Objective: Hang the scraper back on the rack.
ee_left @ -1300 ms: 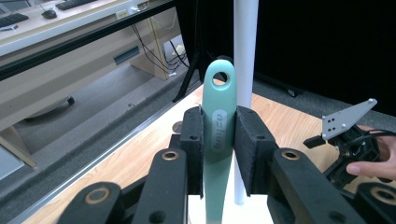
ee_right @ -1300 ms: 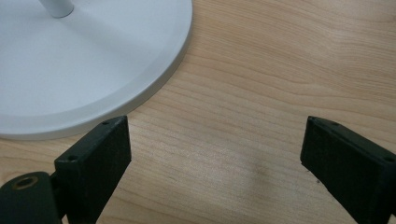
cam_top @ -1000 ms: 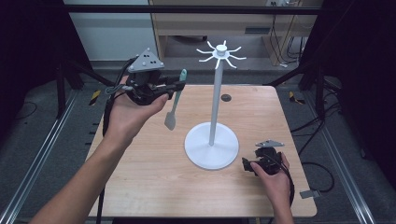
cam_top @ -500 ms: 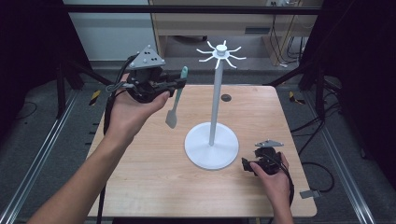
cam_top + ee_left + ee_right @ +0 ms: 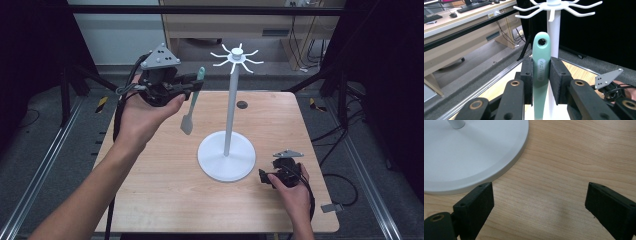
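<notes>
Even overhead light brightens the counter (image 5: 165, 185), while the surroundings fall dark. Shadows are soft and faint. The high view is slightly soft. In the right gripper view, the white stand base (image 5: 461, 155) shows mild glare.

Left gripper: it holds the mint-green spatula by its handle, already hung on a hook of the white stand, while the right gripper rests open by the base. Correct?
Not quite: the mint-green spatula is not hung yet. The high view shows it dangling from the left gripper, apart from the white stand and its hooks. The right gripper is open beside the base, as you say.

No legible text on spatula handle (image 5: 541, 71)
</notes>
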Tool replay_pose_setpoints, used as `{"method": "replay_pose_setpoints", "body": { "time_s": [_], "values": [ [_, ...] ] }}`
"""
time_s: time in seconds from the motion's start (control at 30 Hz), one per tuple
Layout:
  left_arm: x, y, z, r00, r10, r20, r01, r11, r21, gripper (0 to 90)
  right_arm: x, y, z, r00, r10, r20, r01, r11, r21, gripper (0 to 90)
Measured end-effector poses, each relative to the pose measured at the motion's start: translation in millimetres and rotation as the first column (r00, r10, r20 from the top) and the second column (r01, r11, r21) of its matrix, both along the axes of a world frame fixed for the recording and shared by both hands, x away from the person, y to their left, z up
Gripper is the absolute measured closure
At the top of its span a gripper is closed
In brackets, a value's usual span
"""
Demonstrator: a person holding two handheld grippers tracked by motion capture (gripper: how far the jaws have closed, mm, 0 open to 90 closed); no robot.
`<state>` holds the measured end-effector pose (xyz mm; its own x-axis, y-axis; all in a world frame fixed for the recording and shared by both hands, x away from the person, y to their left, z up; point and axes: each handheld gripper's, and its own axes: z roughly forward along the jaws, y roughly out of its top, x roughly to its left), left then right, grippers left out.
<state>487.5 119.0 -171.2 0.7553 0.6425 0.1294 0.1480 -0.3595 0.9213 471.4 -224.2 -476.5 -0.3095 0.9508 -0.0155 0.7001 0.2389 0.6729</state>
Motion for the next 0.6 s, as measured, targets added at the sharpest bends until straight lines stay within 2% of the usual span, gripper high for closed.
{"method": "replay_pose_setpoints", "body": {
  "time_s": [0.23, 0.6],
  "values": [
    [2.8, -6.0, 1.5, 1.0, -0.005, -0.001, 0.005, 1.0, -0.009, 74.1, 0.3, -0.7, -0.2, 1.0, 0.0, 0.003, 0.0, 1.0, 0.0, 8.9],
    [3.4, -11.5, 7.9, 0.9999, -0.015, 0.006, 0.015, 0.9999, 0.003, 74.0, 0.3, -1.0, -0.4, 1.0, 0.001, 0.003, -0.001, 1.0, 0.0, 8.9]
  ]
}}
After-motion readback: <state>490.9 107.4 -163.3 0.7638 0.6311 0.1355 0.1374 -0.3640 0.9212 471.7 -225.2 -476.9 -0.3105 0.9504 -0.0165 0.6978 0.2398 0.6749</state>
